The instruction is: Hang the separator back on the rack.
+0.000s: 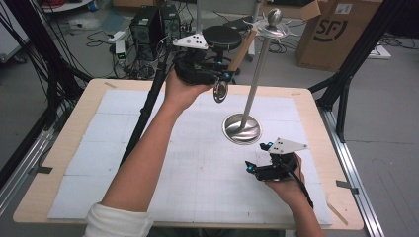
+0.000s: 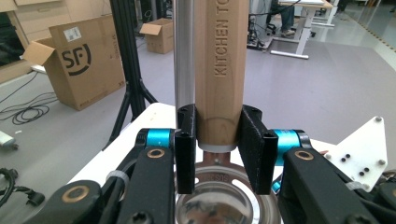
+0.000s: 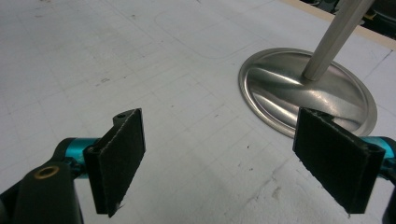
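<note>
- Left gripper (image 1: 217, 74), at 11 o'clock over the counter (image 1: 59, 197): jaws clenched on the wooden handle (image 2: 217, 70) of a kitchen utensil (image 1: 232, 64), near its lower end. The handle slants up toward 1 o'clock; its metal head (image 1: 220, 92) hangs below the jaws, clear of the counter.
- Step in hand, as judged: hanging the utensil on the metal stand (image 1: 257, 84). To do it well, keep the grip firm, raise the top of the handle to the ring (image 1: 271, 29) under the stand's ball, and approach slowly so that the pole is not knocked; whether the handle has a hanging hole cannot be told.
- Stand base (image 3: 280, 88), at the counter's centre: a shallow dish, holding nothing but the pole.
- Right gripper (image 3: 224, 158), at 5 o'clock, just beside the base: jaws released, wide apart, nothing between them. It is well placed to steady the base.
- Cardboard box (image 1: 336, 29), on the floor at 1 o'clock: flap open, contents hidden.
</note>
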Demonstrator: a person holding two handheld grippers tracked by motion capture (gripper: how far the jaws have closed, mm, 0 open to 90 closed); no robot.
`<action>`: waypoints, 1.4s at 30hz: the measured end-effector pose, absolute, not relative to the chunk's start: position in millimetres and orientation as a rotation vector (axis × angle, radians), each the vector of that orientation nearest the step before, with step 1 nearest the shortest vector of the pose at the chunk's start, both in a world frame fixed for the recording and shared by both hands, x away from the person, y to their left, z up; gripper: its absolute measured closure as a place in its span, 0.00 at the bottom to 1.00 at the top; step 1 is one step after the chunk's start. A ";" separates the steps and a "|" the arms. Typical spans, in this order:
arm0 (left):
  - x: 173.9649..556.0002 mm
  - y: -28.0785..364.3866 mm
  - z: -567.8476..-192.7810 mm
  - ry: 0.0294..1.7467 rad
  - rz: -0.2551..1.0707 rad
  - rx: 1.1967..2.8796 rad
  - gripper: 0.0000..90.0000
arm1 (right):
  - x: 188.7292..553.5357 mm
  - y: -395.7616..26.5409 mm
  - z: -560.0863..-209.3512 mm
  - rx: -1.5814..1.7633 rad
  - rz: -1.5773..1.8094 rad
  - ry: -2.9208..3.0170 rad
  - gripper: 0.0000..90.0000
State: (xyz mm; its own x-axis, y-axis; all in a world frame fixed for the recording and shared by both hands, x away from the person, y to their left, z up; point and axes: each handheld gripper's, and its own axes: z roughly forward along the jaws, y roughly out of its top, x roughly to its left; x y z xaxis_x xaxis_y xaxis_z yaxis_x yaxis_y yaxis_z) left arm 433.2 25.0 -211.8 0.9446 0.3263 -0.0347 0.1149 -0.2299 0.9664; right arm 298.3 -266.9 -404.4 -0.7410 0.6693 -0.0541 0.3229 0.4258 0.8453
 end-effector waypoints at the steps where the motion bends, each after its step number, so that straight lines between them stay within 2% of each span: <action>1: 434.0 23.7 -212.4 0.328 0.200 1.808 0.77 | 298.2 -267.0 -404.3 0.847 1.239 2.300 0.17; 28: 439.8 1.3 -212.2 0.408 0.252 1.849 0.77 | 298.3 -267.6 -404.2 0.855 1.250 2.301 0.17; 38: 444.4 -4.0 -220.3 0.393 0.221 1.847 0.76 | 299.8 -269.1 -404.8 0.859 1.251 2.301 0.17; 41: 445.4 -3.9 -221.7 0.385 0.206 1.850 0.75 | 299.7 -269.6 -404.7 0.858 1.251 2.299 0.17; 42: 445.3 -3.7 -222.2 0.390 0.207 1.852 0.71 | 299.5 -269.8 -404.4 0.861 1.252 2.298 0.17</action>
State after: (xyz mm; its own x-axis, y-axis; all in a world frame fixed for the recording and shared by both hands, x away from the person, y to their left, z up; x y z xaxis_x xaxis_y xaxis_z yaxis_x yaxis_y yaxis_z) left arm 445.3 -3.7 -222.2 0.9287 0.3669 -0.0533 0.1616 -0.2714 0.9488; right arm 299.5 -269.8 -404.4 -0.7381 0.6735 -0.0410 0.3307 0.4140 0.8481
